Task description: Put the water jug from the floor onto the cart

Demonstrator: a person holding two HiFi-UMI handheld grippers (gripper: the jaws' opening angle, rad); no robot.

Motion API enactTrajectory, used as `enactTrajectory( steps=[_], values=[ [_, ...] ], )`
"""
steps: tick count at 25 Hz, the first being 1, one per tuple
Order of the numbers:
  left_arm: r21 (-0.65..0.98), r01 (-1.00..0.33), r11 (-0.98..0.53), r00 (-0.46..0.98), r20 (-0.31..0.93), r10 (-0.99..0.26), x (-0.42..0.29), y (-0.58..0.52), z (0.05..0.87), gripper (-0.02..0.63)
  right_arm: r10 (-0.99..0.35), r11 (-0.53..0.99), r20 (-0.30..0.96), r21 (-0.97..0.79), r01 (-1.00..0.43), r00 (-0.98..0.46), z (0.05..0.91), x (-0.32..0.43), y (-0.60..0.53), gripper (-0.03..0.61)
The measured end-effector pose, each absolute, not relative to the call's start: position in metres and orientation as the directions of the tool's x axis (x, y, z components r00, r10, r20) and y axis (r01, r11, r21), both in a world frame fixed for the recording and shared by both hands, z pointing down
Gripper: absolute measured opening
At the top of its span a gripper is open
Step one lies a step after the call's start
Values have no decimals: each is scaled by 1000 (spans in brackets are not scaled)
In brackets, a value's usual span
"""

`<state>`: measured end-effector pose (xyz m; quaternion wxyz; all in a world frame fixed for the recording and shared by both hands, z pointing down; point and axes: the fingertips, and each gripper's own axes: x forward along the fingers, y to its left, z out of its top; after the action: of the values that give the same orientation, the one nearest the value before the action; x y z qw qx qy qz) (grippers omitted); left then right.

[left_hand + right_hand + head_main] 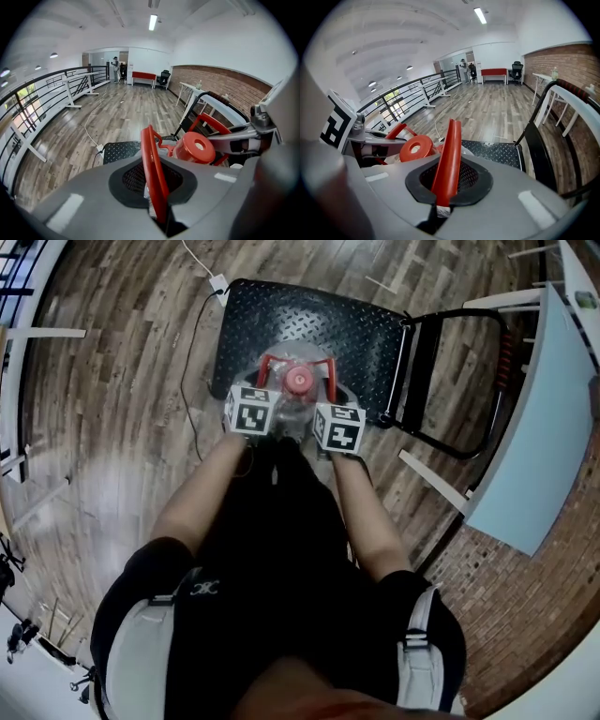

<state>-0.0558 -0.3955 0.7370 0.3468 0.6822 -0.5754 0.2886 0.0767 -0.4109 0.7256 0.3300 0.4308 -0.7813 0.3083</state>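
Observation:
The clear water jug has a red cap [298,381] and two red handles. In the head view it is over the near part of the black cart deck [309,320]; whether it rests on the deck I cannot tell. My left gripper [266,382] is shut on the left handle [152,168], with the strap pinched edge-on between the jaws. My right gripper [330,388] is shut on the right handle [447,159]. Each gripper view shows the cap [194,147] [416,147] and the other gripper beyond it. The jug's body is mostly hidden.
The cart's folded push handle [459,381] stands at the deck's right end. A white cable with a plug [217,282] lies on the wood floor by the cart's far left corner. A pale blue table [534,427] is at the right, and railings [47,89] run along the left.

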Motion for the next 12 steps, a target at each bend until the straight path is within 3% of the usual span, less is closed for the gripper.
enactTrajectory(
  steps=[12],
  values=[
    [150,-981,-120,192,797,-572,-63,-408,783,14,-483,355,805,-180,-917,-345,775,72,-414,25]
  ],
)
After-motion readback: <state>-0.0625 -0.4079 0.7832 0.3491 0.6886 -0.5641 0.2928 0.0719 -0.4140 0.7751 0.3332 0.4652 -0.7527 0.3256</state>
